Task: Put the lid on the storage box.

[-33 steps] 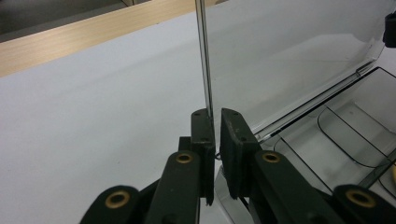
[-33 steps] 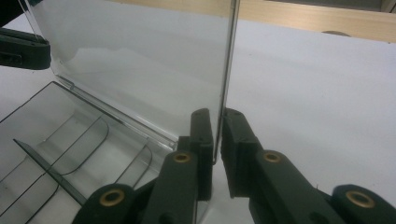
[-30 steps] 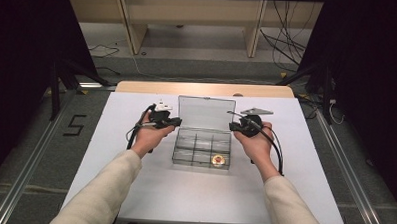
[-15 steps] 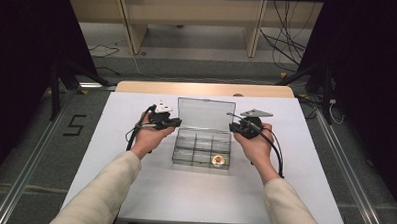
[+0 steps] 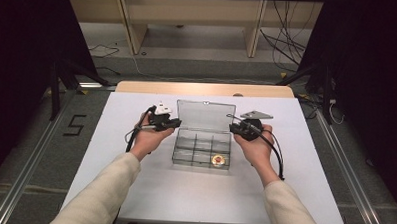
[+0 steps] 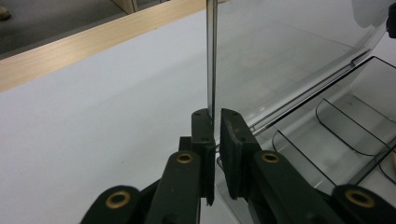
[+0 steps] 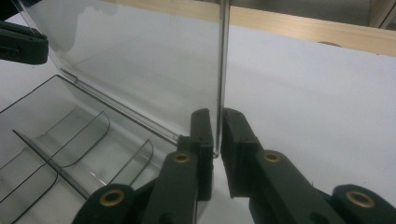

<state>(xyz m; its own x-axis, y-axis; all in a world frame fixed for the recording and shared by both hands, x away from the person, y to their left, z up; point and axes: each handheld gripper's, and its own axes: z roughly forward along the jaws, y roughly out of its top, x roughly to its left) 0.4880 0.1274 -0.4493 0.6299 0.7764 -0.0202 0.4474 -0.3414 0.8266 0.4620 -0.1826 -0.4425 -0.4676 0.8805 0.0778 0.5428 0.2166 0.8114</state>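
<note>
A clear plastic compartment box (image 5: 201, 148) sits mid-table with its lid (image 5: 205, 115) standing upright. My left gripper (image 5: 175, 122) is shut on the lid's left edge. In the left gripper view the thin lid edge (image 6: 211, 51) runs down between the two black jaws of that gripper (image 6: 217, 130). My right gripper (image 5: 232, 126) is shut on the lid's right edge, and the right gripper view has the lid (image 7: 140, 60) caught between its jaws (image 7: 217, 133). A small round gold and red object (image 5: 217, 160) lies in the front right compartment.
The white table (image 5: 198, 202) has a wooden strip (image 5: 202, 88) along its far edge. Beyond it are shelf legs and loose cables (image 5: 283, 50) on the floor. Both forearms in pale sleeves come in from the bottom.
</note>
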